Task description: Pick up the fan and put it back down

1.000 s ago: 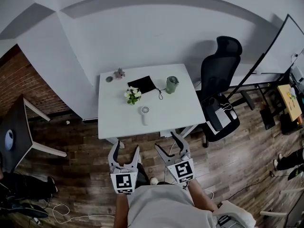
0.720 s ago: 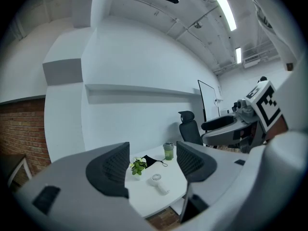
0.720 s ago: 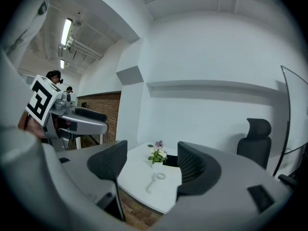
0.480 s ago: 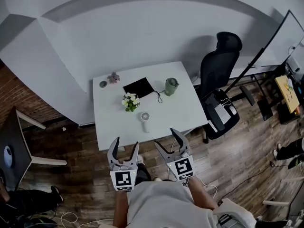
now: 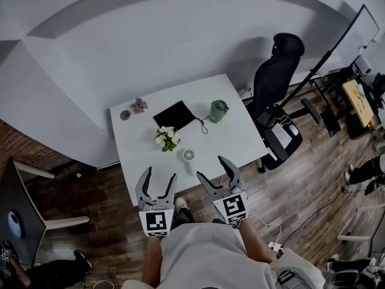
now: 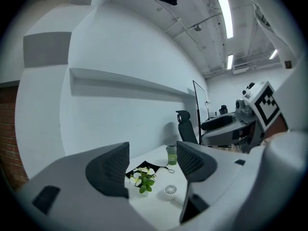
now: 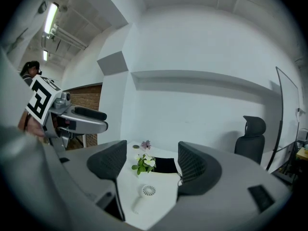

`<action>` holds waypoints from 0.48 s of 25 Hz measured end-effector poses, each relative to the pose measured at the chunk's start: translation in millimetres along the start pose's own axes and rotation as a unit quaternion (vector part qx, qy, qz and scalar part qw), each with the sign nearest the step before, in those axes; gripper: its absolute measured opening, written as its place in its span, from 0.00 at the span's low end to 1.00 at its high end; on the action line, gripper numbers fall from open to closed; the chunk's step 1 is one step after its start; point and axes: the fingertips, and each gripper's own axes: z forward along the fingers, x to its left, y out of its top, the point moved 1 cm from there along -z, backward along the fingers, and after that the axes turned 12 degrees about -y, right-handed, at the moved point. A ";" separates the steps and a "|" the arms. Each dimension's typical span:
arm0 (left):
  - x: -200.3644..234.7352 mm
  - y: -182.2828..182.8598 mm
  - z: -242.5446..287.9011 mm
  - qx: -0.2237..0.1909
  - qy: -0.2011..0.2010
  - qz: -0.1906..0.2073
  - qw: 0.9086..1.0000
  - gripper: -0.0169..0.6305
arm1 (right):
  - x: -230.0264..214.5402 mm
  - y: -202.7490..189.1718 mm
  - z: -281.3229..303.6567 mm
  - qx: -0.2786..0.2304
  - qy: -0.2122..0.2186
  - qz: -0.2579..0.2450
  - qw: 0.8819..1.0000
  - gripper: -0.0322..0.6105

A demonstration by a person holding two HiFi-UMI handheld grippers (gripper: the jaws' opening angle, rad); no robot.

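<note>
A small white hand fan (image 5: 189,159) lies flat on the white table (image 5: 237,143) near its front edge, round head away from me; it also shows as the fan (image 6: 169,191) and the fan (image 7: 143,197). My left gripper (image 5: 157,181) is open, held in the air just short of the table's front edge, left of the fan. My right gripper (image 5: 213,170) is open too, at the front edge just right of the fan. Nothing is between either pair of jaws.
On the table stand a small flower plant (image 5: 166,137), a green cup (image 5: 218,110), a black pouch (image 5: 175,115) with a cord, a pink flower (image 5: 139,105) and a small round lid (image 5: 125,115). A black office chair (image 5: 278,98) stands at the right. A dark side table (image 5: 18,218) is left.
The table and fan have drawn nearer in the head view; both grippers now reach the table's front edge. Both stay open and empty.
</note>
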 end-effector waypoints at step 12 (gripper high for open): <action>62.6 -20.1 35.2 -0.006 -0.038 -0.010 0.999 0.50 | 18.5 -0.7 60.9 0.026 -0.037 -0.004 0.999 0.58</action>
